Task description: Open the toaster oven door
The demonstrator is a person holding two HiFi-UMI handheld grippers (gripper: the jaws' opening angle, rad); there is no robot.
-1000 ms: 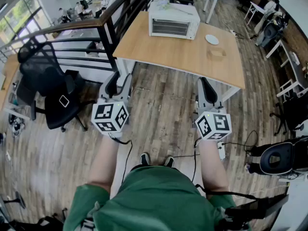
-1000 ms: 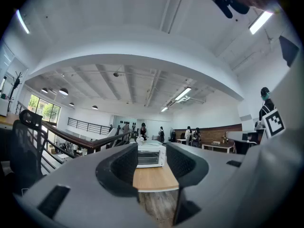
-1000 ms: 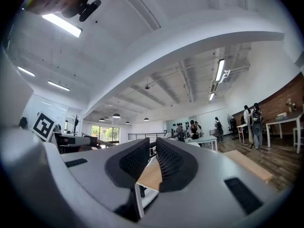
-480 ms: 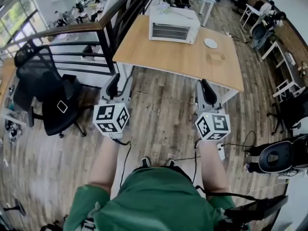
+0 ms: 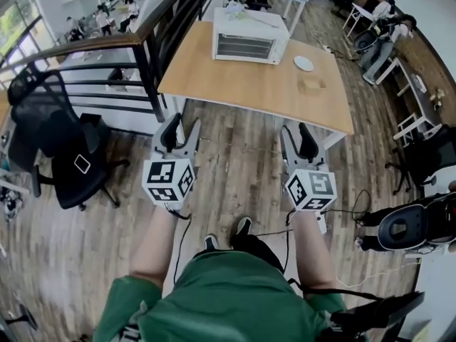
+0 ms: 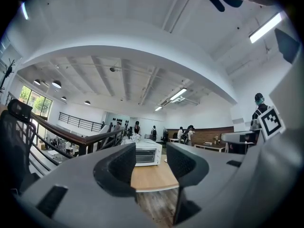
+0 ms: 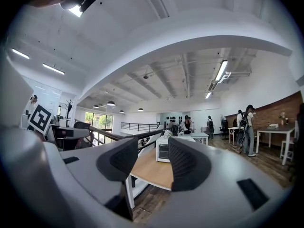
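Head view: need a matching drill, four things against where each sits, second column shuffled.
Things:
1 toaster oven
2 white plate
3 black office chair
4 left gripper

Places:
A on the floor, left of the table
B held over the floor, short of the table
C at the table's far end
D on the table, right of the toaster oven

Pairs: 1-C; 2-D; 3-A; 4-B

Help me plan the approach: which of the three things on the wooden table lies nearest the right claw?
The small tan box, toward the wooden table's front right; the white dish lies behind it, the toaster oven farthest back.
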